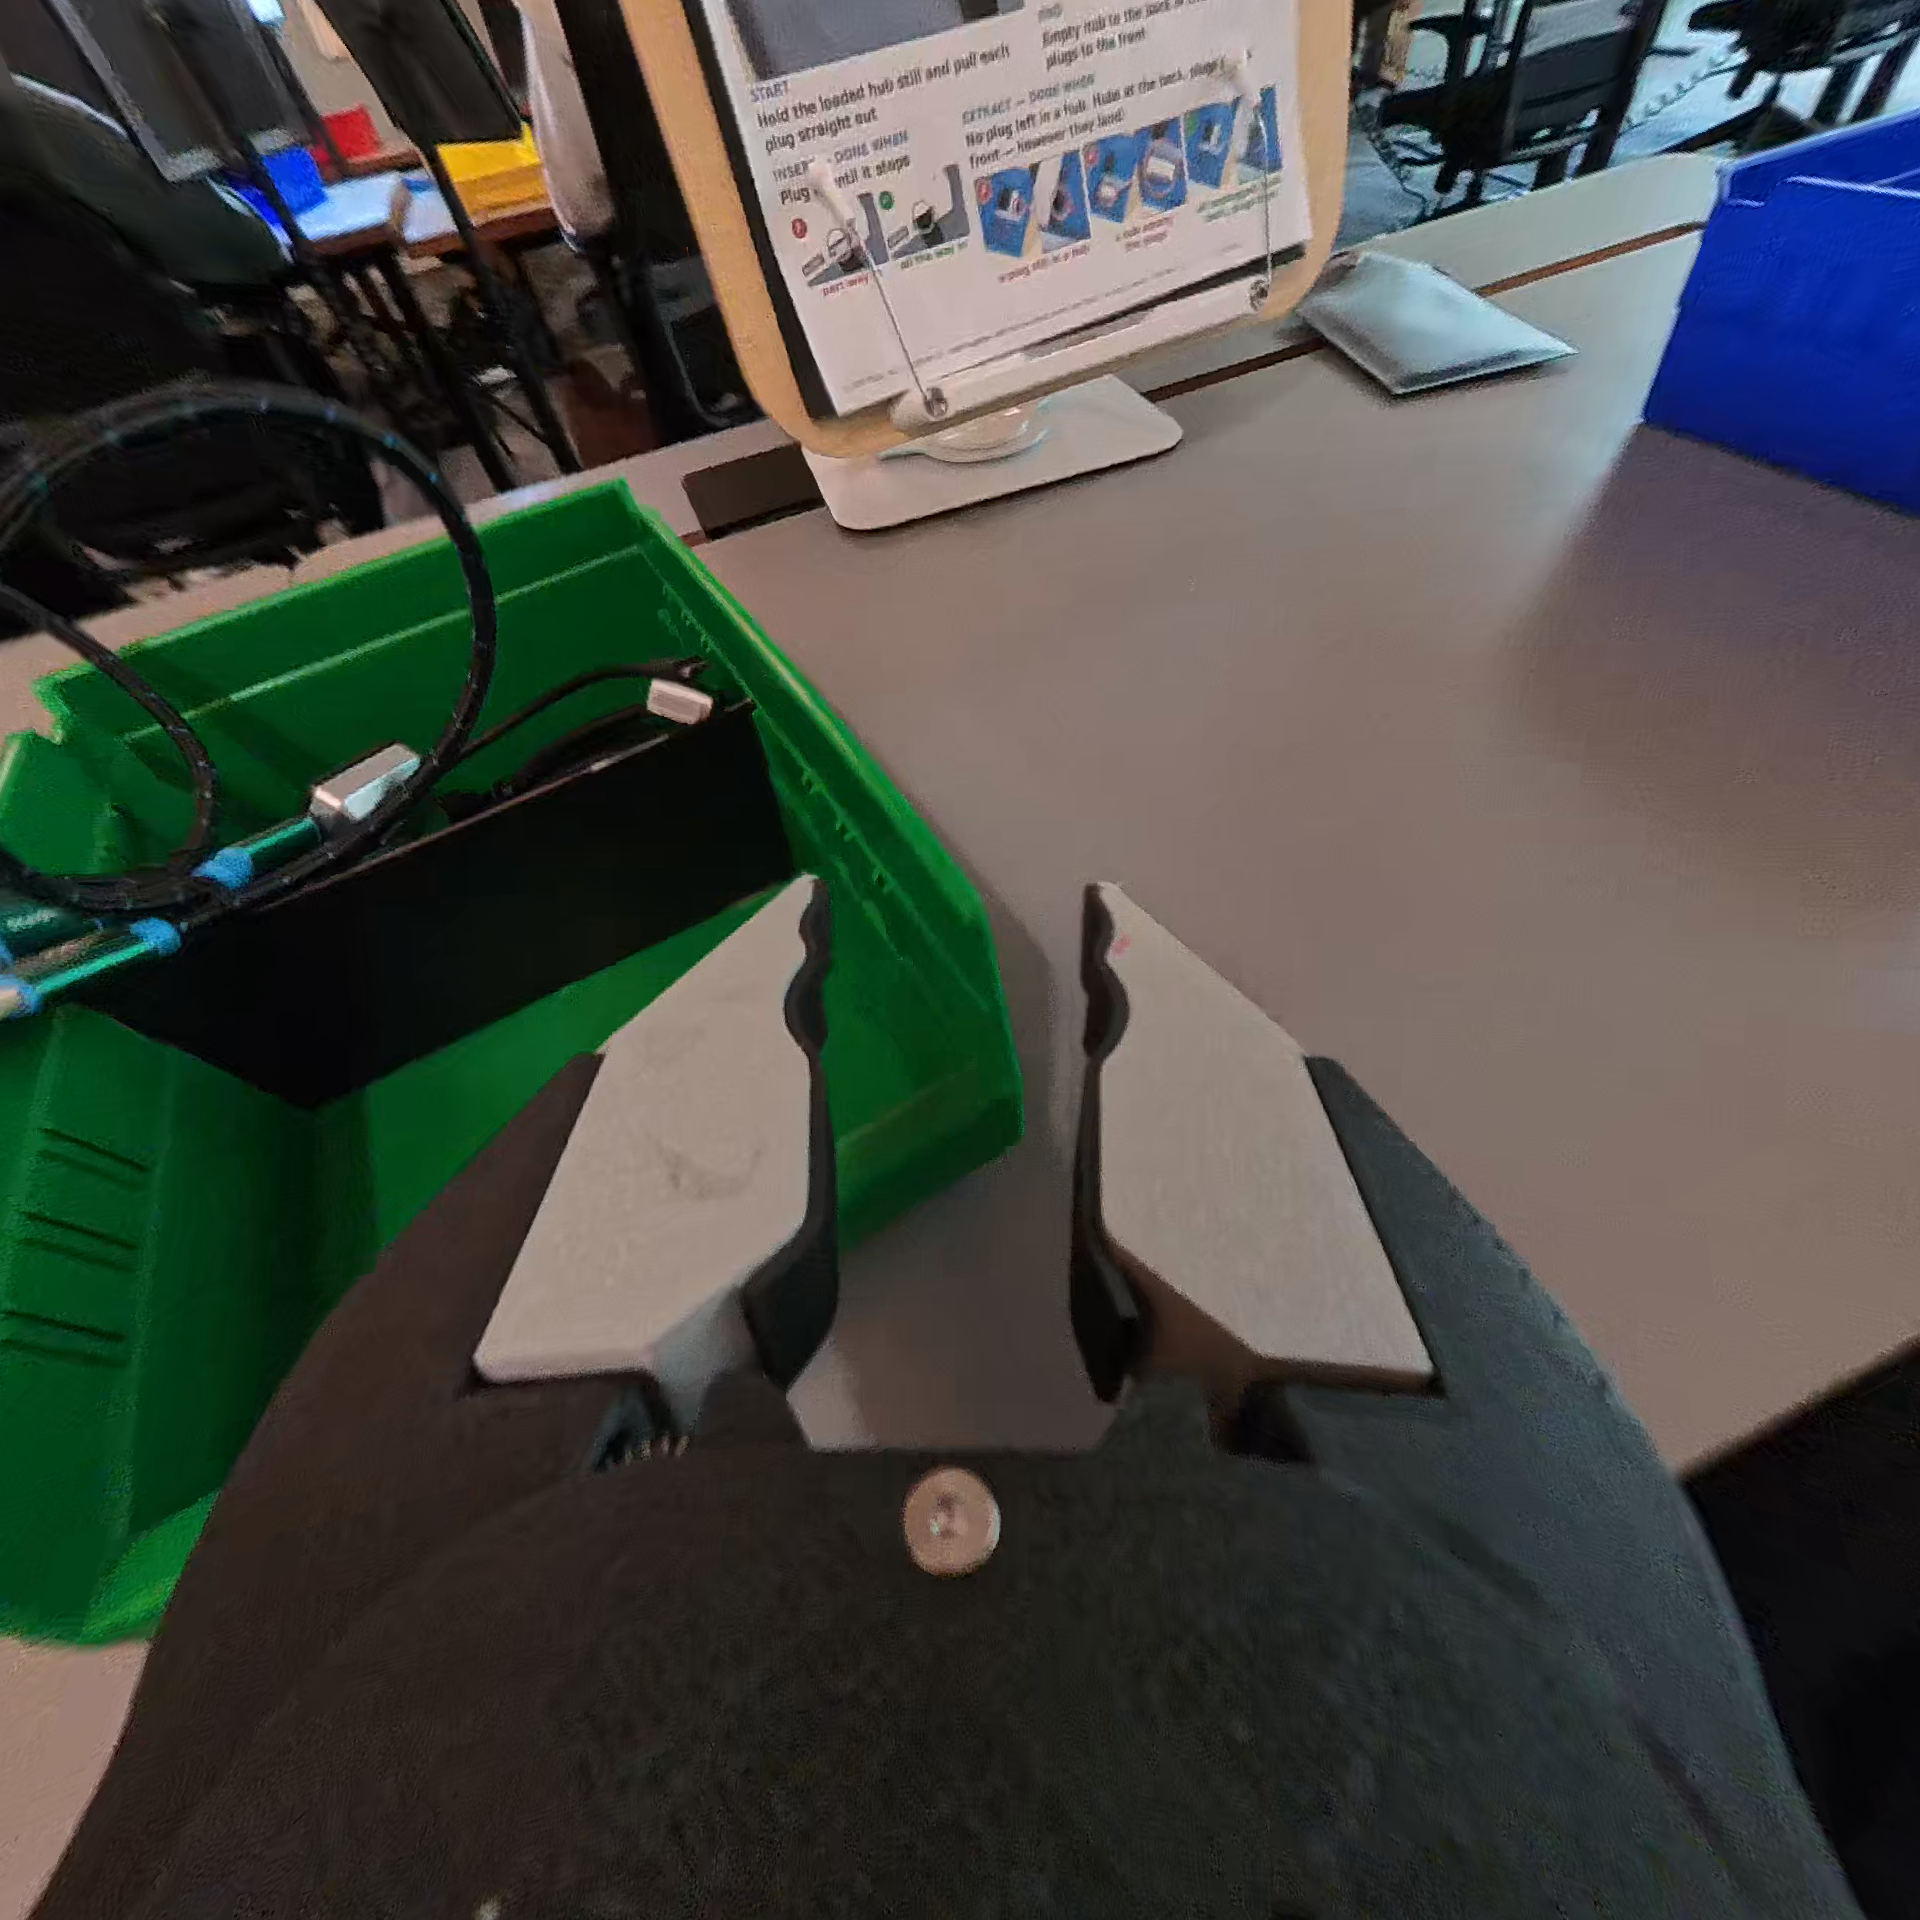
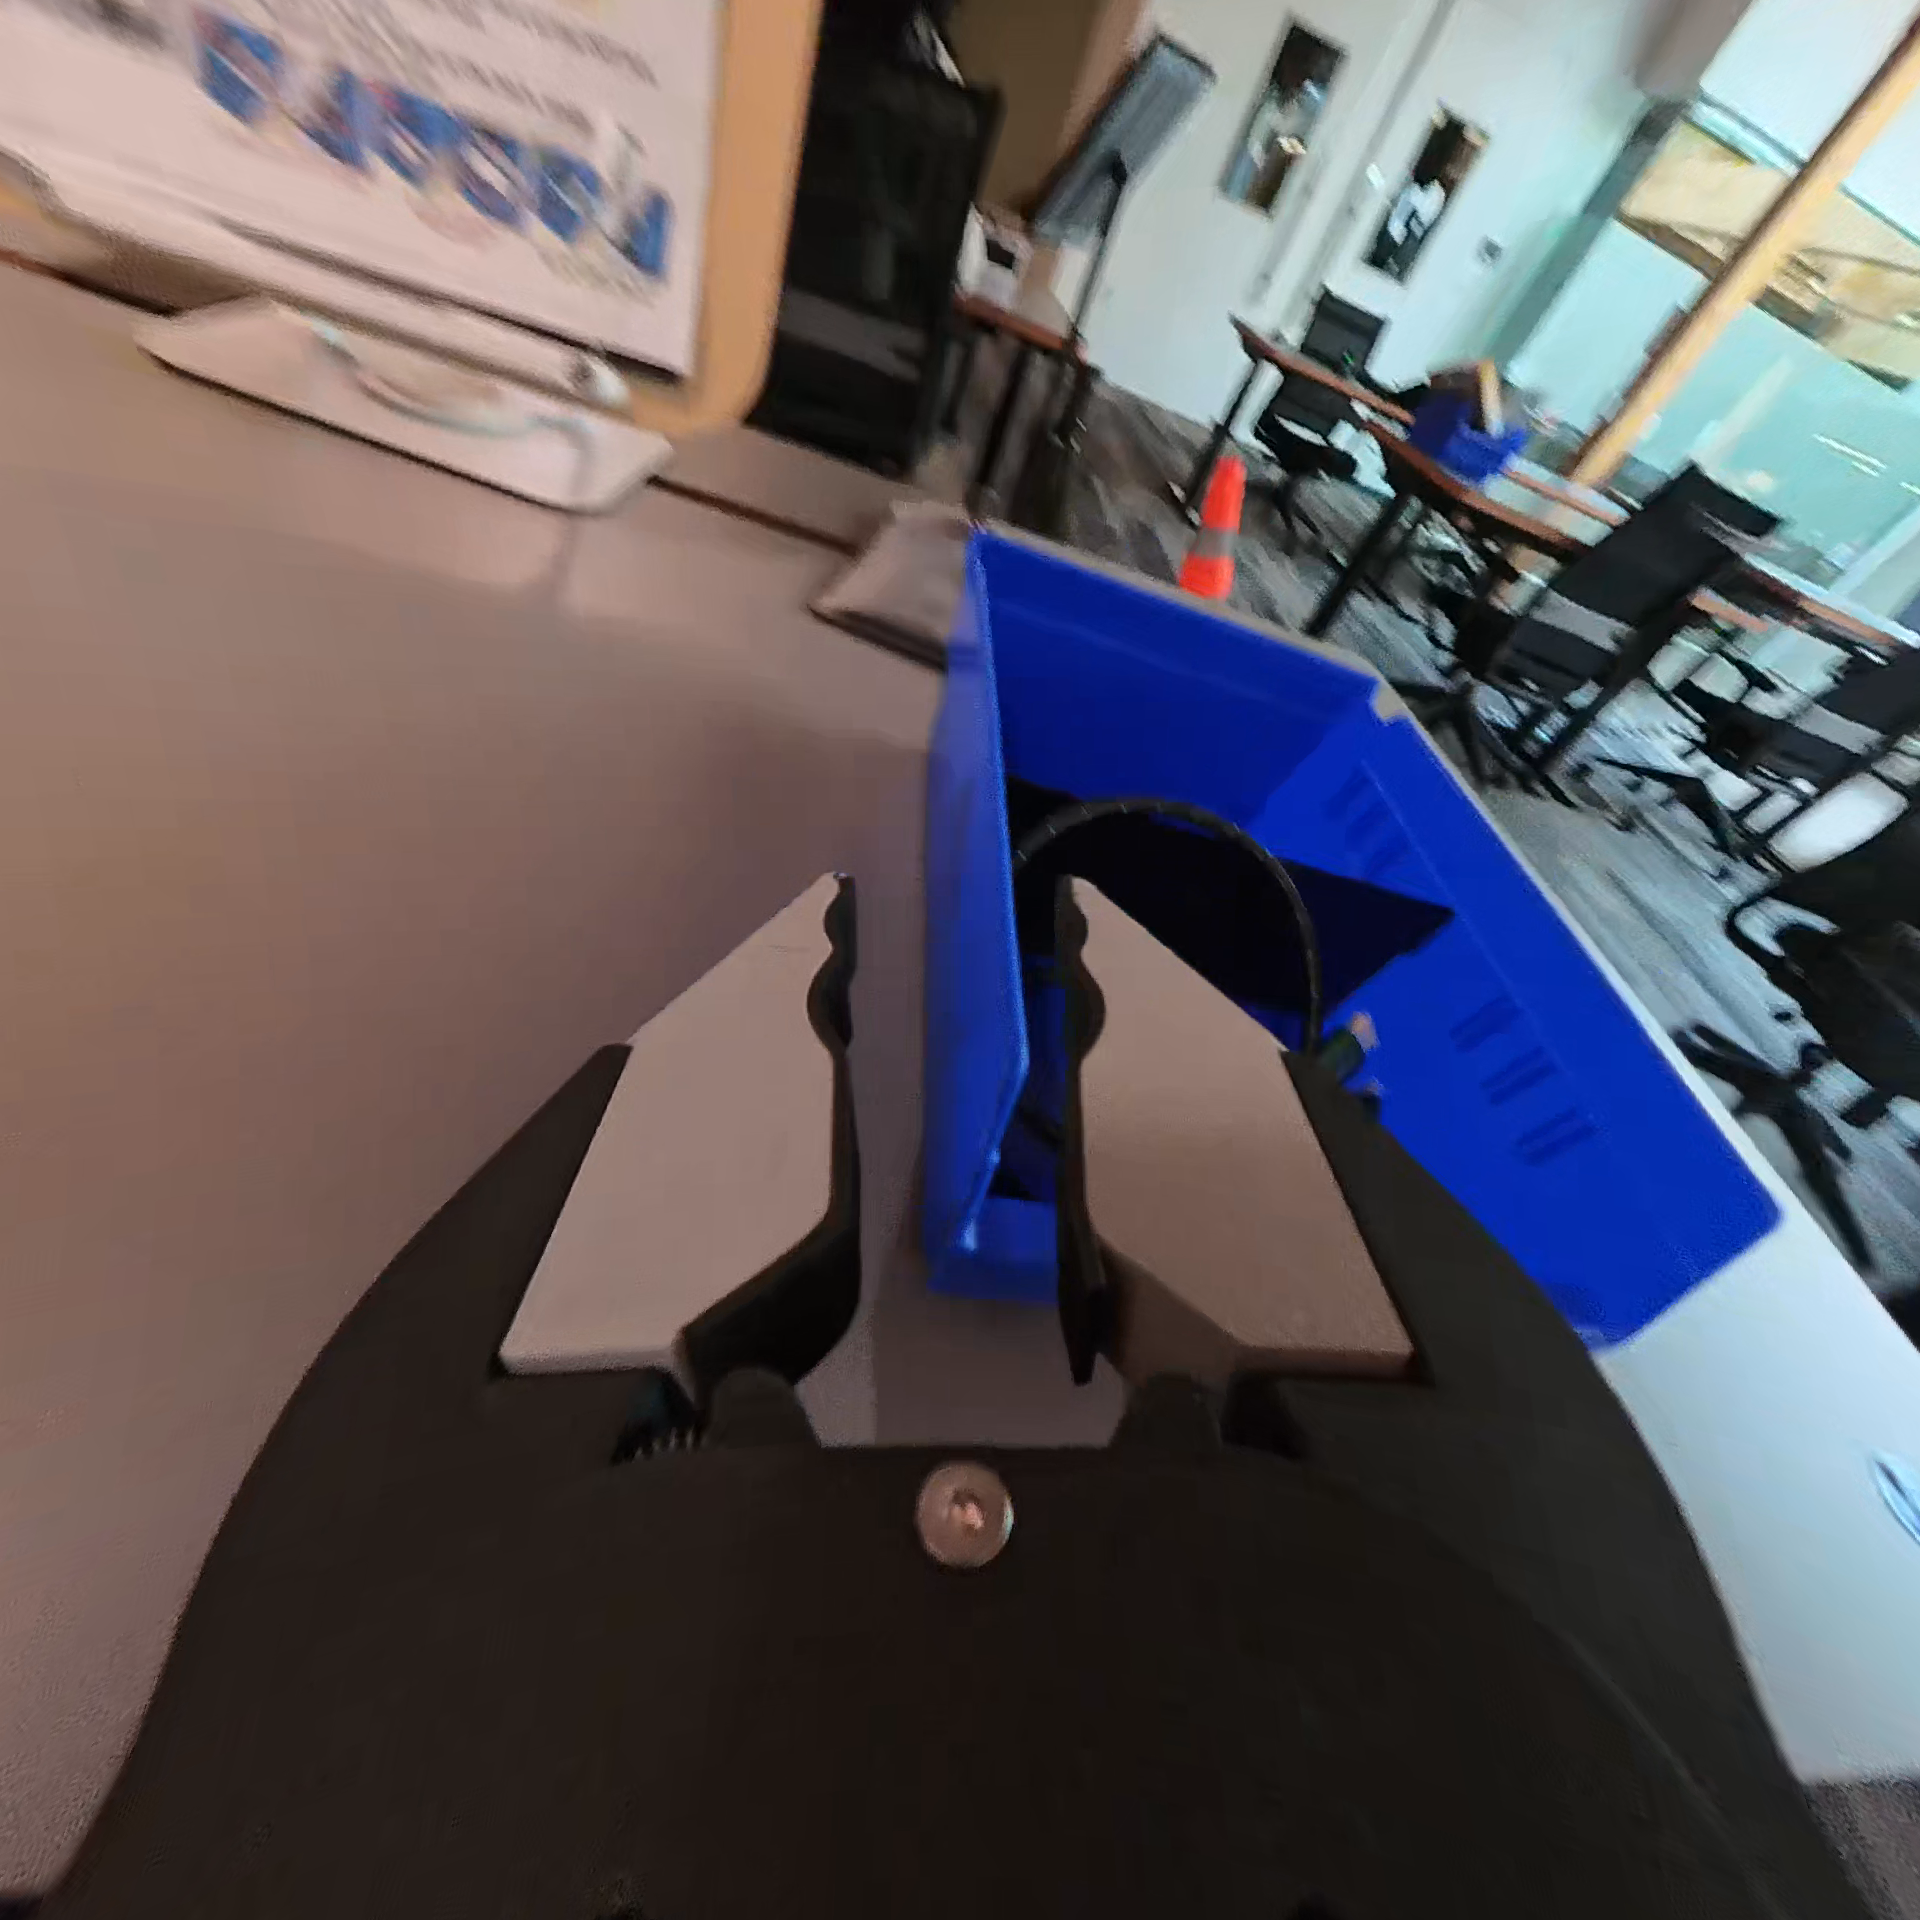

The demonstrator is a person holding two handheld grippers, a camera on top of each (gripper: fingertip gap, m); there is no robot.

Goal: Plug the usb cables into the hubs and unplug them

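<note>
Left tool (image 1: 951,904) gapes beside green bin (image 1: 914,997); right tool (image 2: 954,894) by blue bin (image 2: 1507,935).

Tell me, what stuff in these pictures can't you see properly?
- Left wrist view: the green bin is cut by the left edge, and the black divider hides part of its cables.
- Left wrist view: the blue bin is cut by the right edge.
- Right wrist view: motion blur smears the instruction sheet.
- Right wrist view: the right gripper partly covers the blue bin's inside.
</note>
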